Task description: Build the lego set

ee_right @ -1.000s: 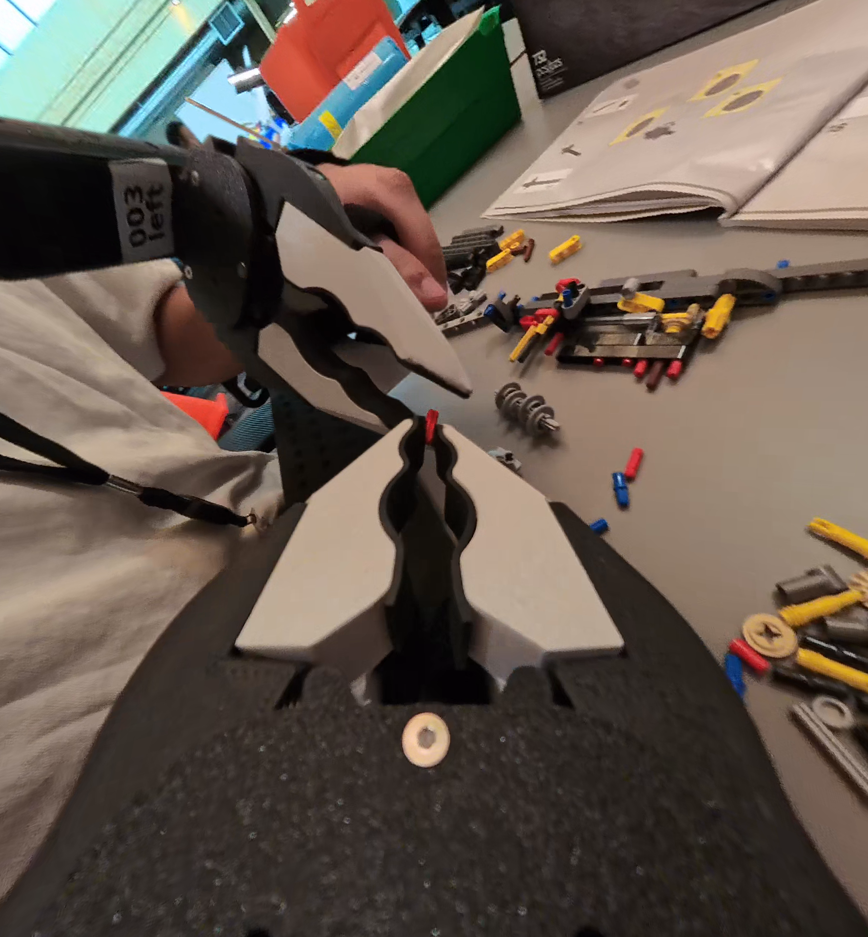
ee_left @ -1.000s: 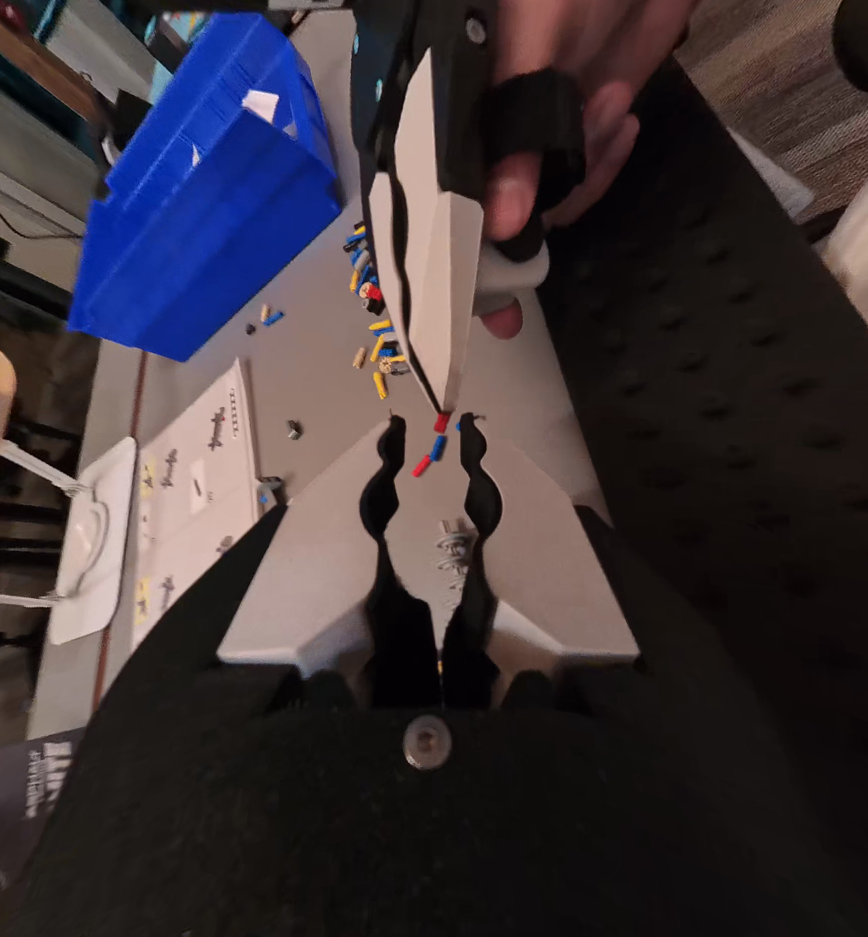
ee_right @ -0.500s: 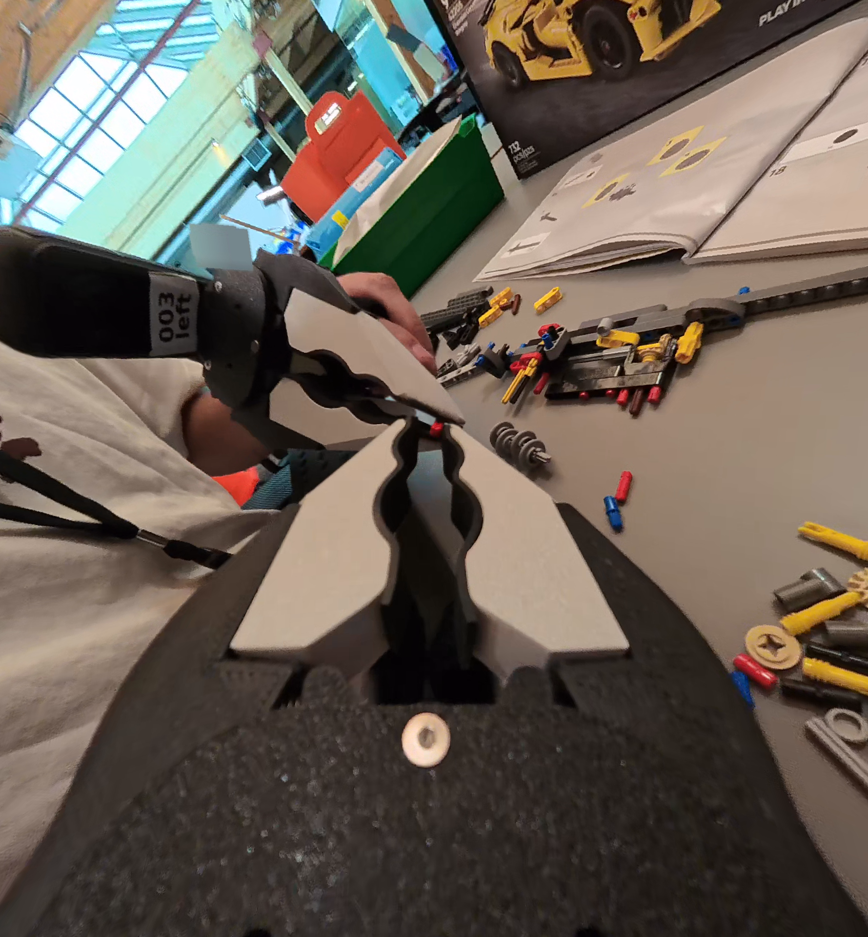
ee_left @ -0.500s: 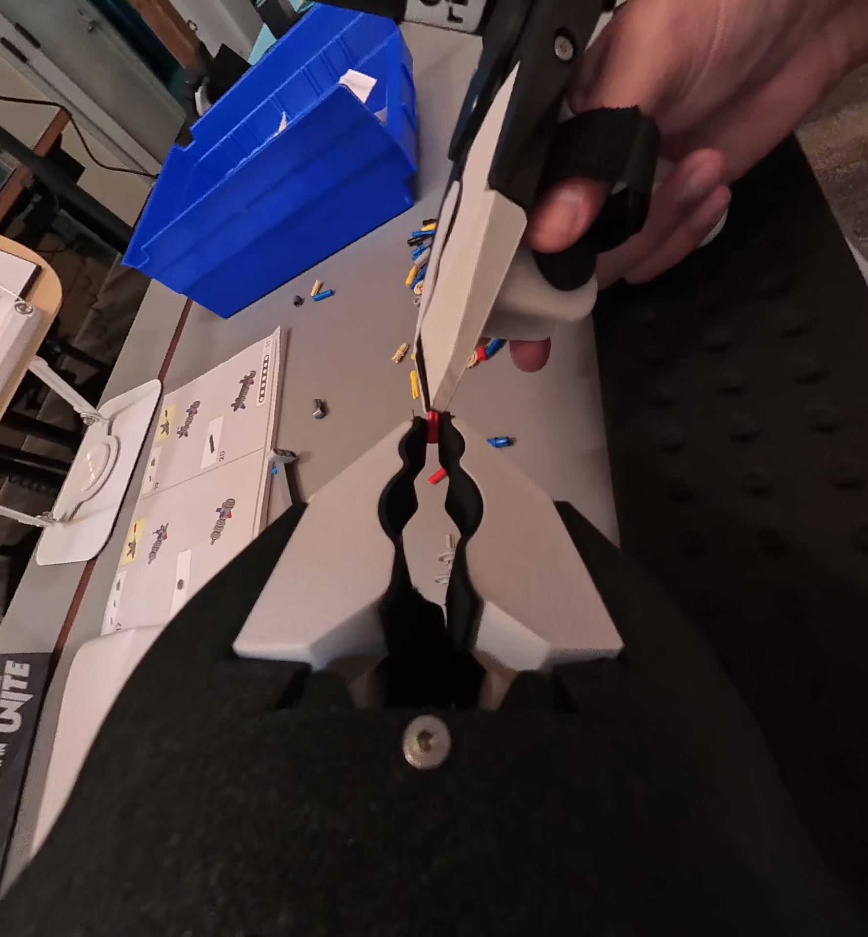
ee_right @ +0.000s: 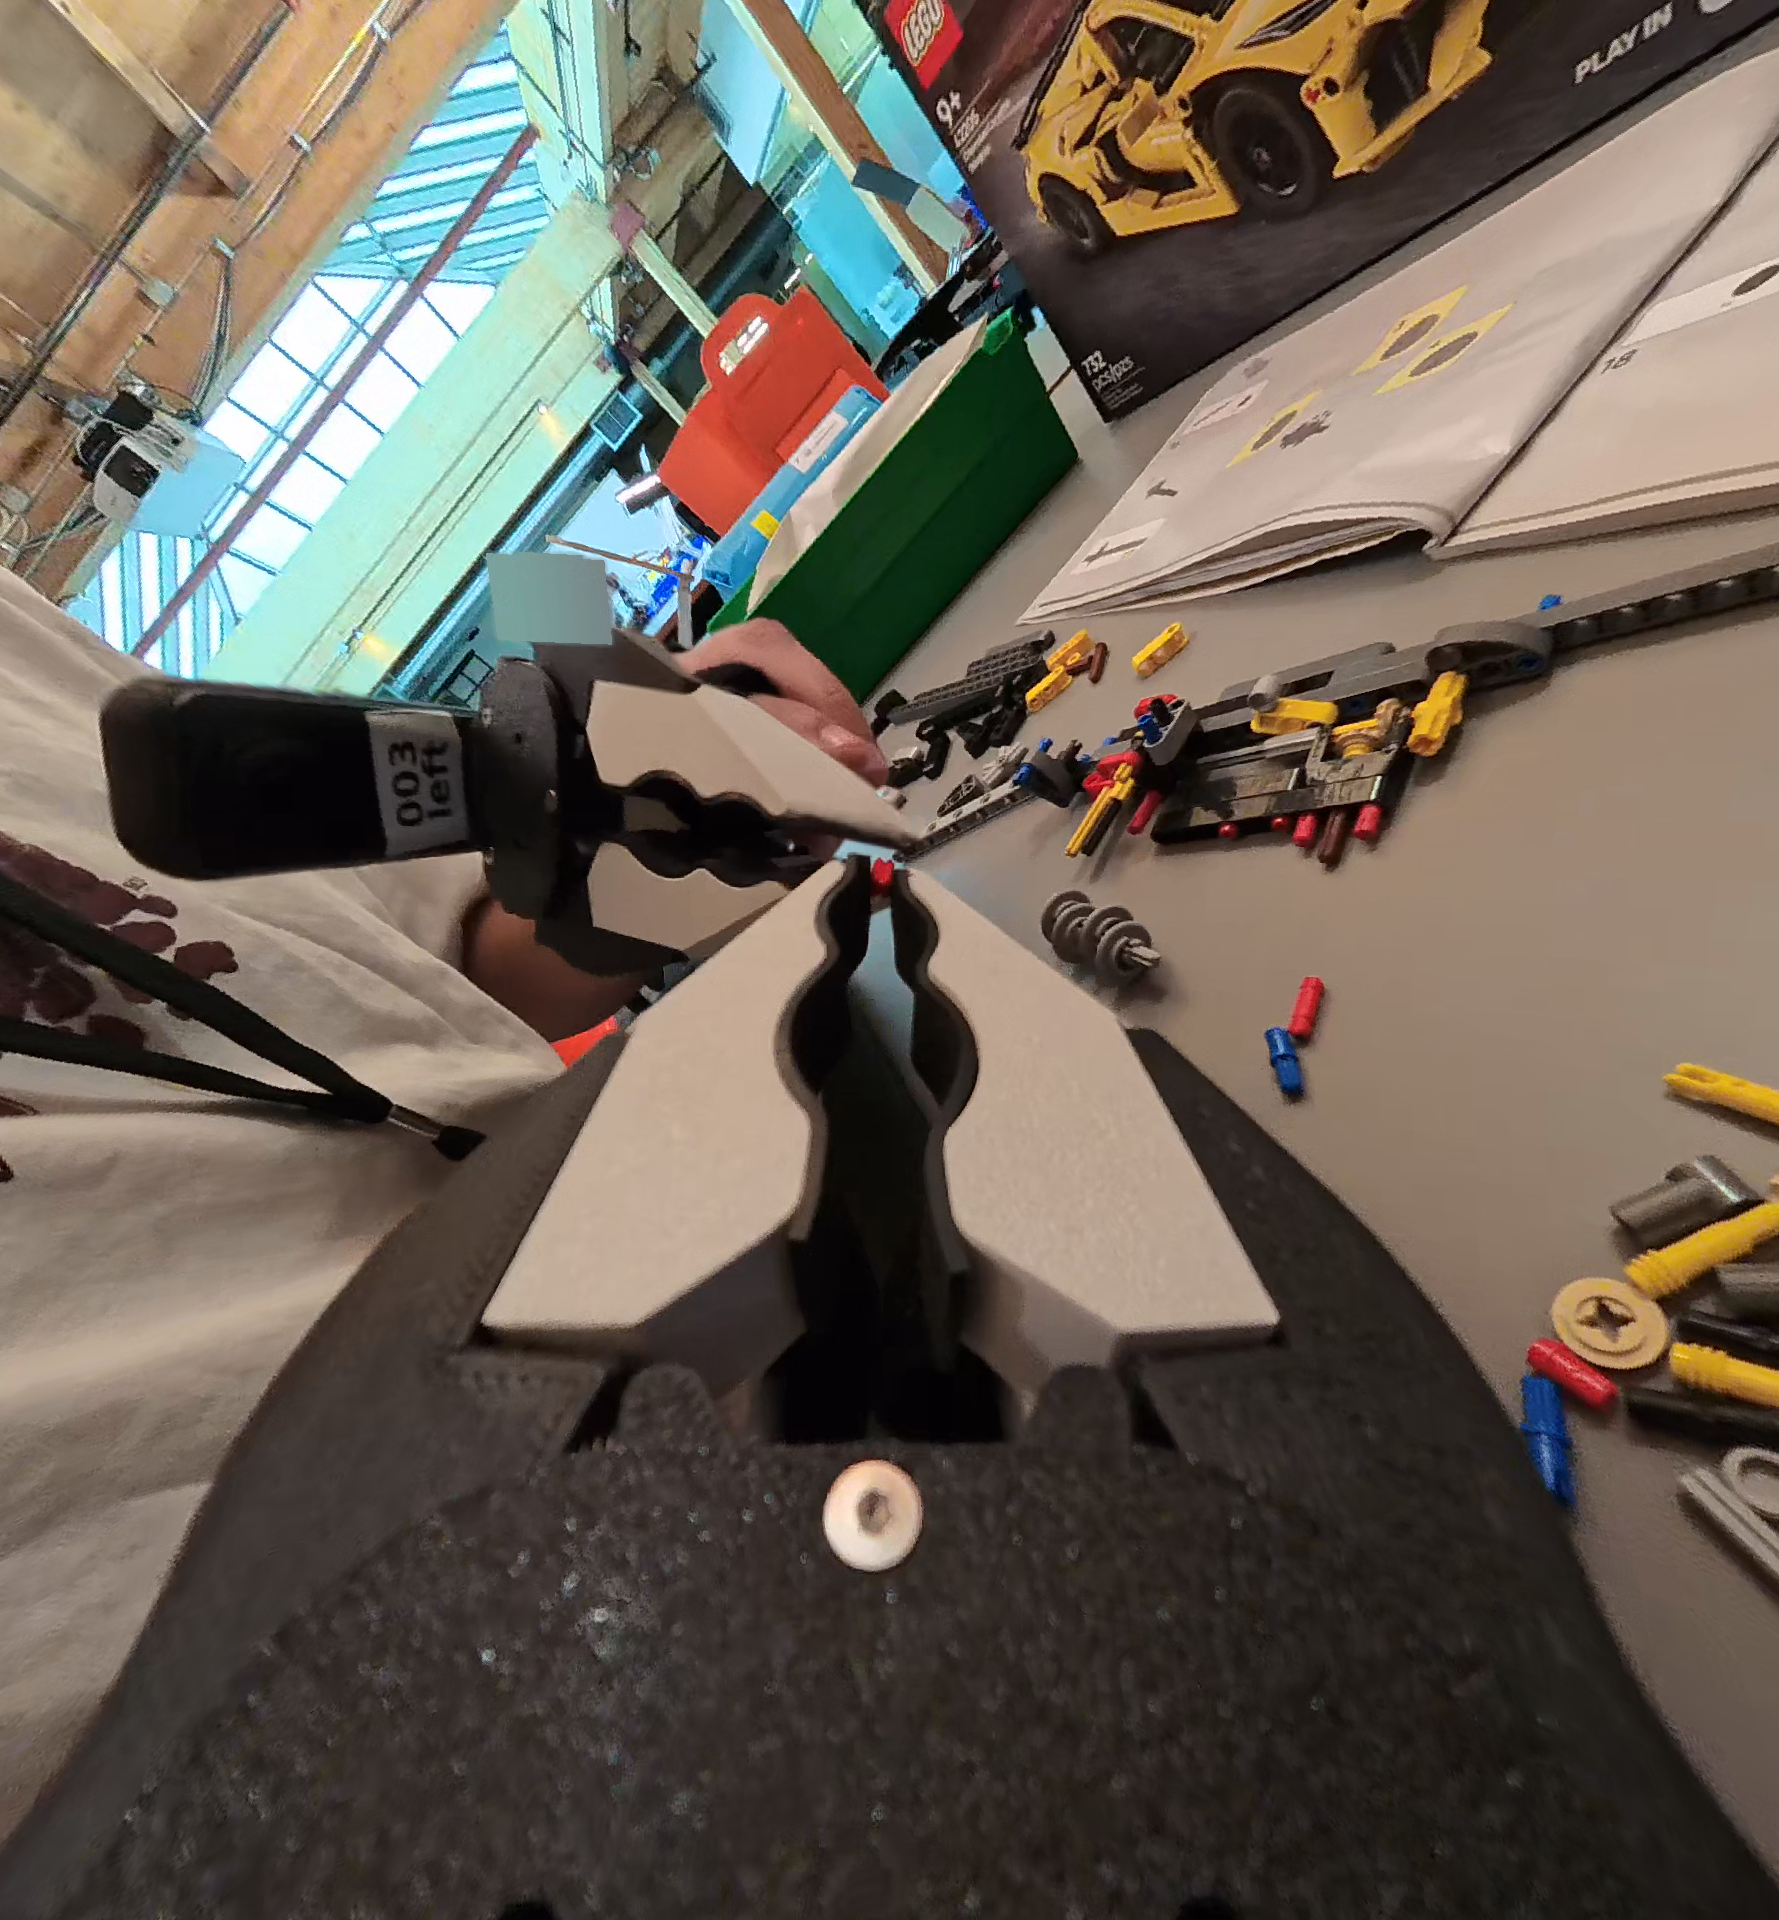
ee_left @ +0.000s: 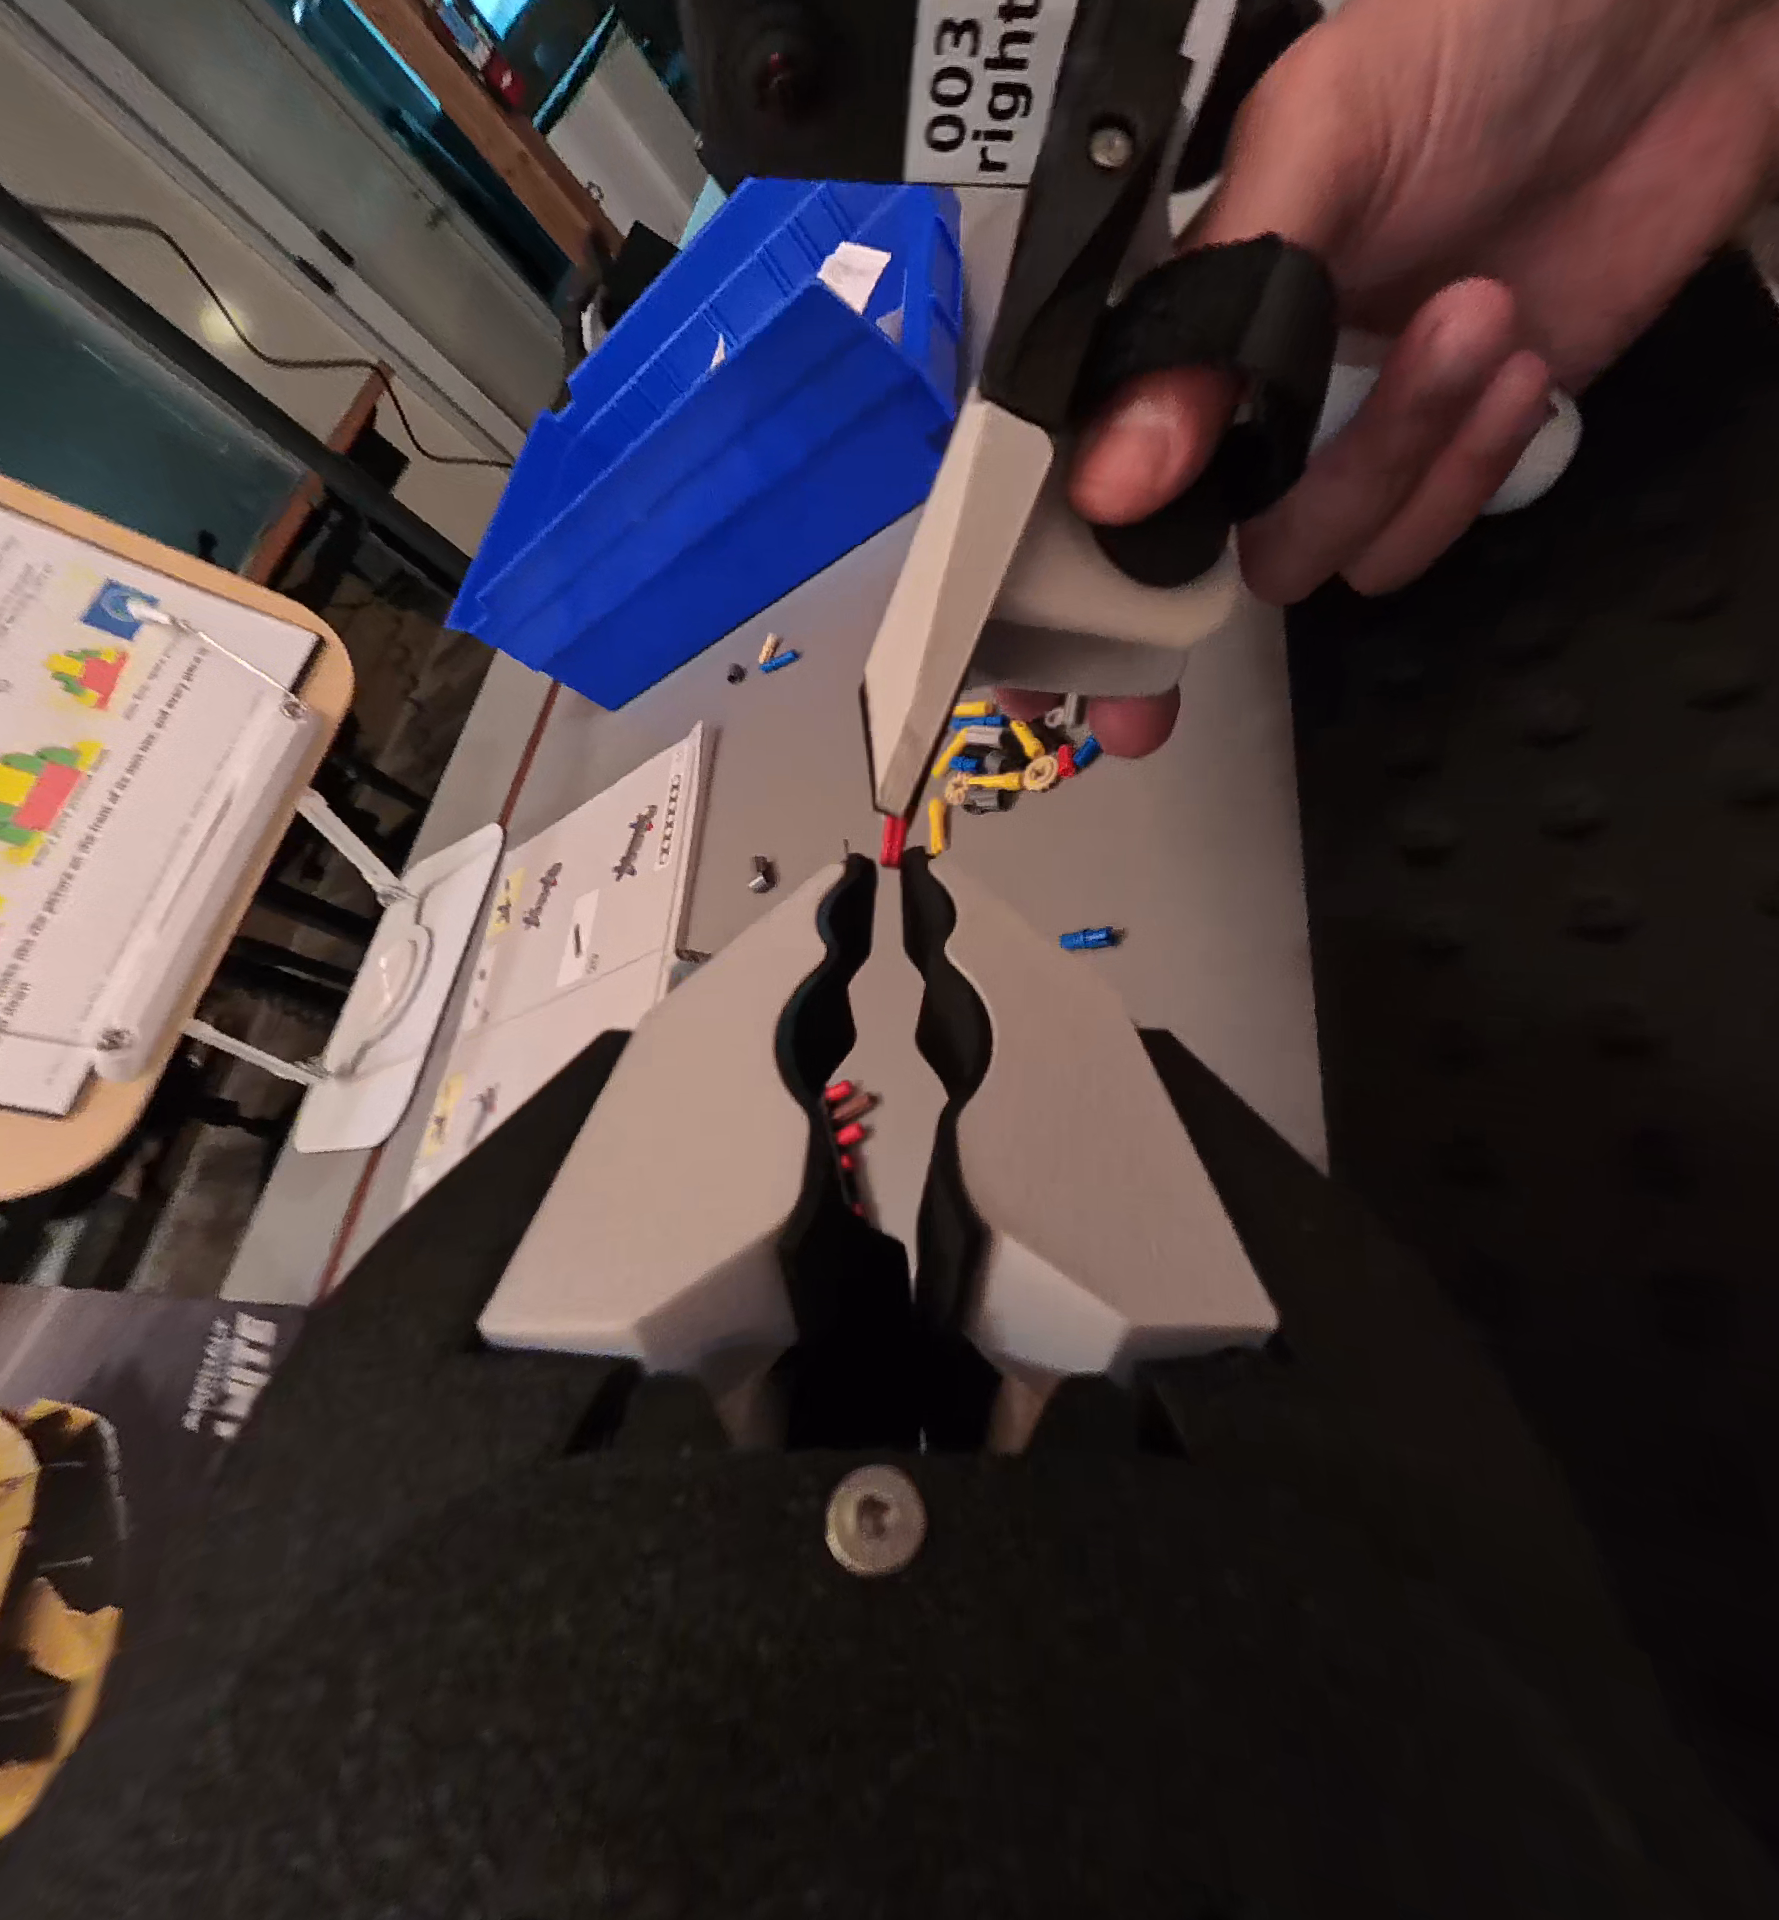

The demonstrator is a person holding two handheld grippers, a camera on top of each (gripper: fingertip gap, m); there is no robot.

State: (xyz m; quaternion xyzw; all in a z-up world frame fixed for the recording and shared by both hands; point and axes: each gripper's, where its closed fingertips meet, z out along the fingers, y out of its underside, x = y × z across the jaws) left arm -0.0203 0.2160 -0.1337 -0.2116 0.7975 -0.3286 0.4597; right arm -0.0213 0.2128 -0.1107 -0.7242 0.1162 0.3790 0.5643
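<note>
Pinching small red cylindrical pin [ee_right: 881,876]

Surface: a grey table [ee_right: 1487,935] carries everything.
Far edge: a boxed set with a yellow car printed on it [ee_right: 1280,156] and a green bin [ee_right: 926,520].
Booklet: an open instruction booklet [ee_right: 1487,416] lies flat in front of the box.
Assembly: a partly built dark frame [ee_right: 1280,769] with yellow and red pins, touching a long grey beam [ee_right: 1695,603].
Loose parts: a grey worm gear [ee_right: 1098,930]; a red pin [ee_right: 1306,1008] just beside a blue pin [ee_right: 1283,1060]; a mixed pile [ee_right: 1737,1309] at the right.
Other end: a blue bin [ee_left: 750,436].
</note>
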